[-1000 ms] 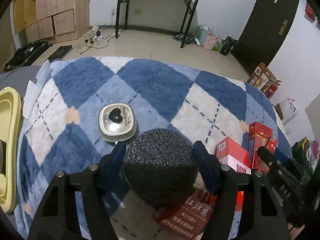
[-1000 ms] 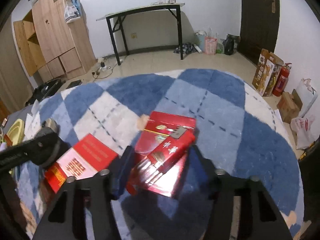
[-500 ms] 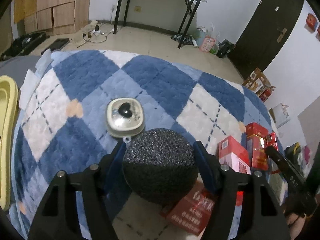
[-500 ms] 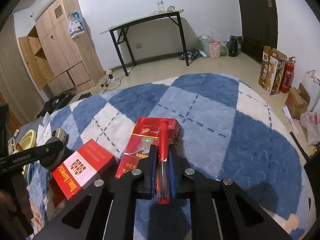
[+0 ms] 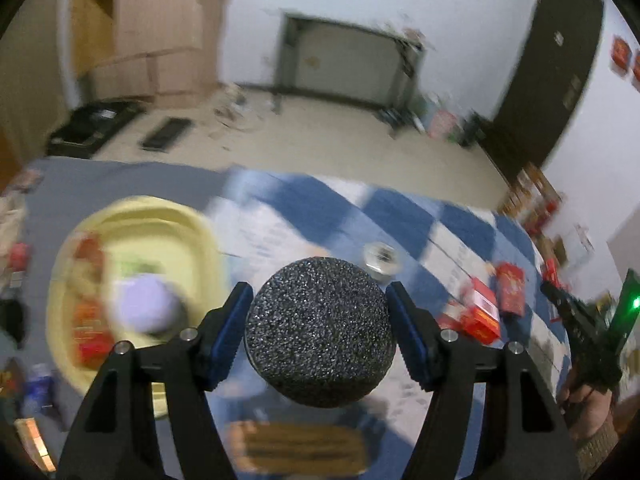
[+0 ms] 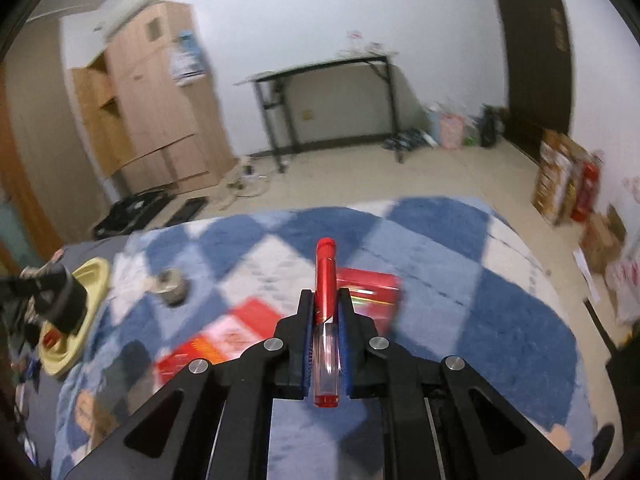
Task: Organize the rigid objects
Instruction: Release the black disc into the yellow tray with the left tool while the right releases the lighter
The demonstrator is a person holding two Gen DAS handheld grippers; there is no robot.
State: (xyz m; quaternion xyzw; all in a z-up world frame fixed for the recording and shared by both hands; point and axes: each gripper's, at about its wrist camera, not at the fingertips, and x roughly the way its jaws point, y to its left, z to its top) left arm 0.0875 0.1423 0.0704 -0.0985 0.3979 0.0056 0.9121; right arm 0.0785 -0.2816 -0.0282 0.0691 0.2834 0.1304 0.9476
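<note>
1 black ball [image 5: 318, 332], 1 red pen [image 6: 326, 312], both gripped.

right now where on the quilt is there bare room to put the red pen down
Bare quilt lies right of the red boxes and beyond them toward the far edge. It is crowded left of the red pen: boxes, a small round tin, then the filled yellow tray.

We look forward along each pair of tongs, raised above the checked blanket [image 6: 460, 248] and facing the far wall. Both views share the black-legged desk [image 5: 352, 60], wooden wardrobe [image 6: 156, 100] and yellow tray [image 5: 132, 216].
</note>
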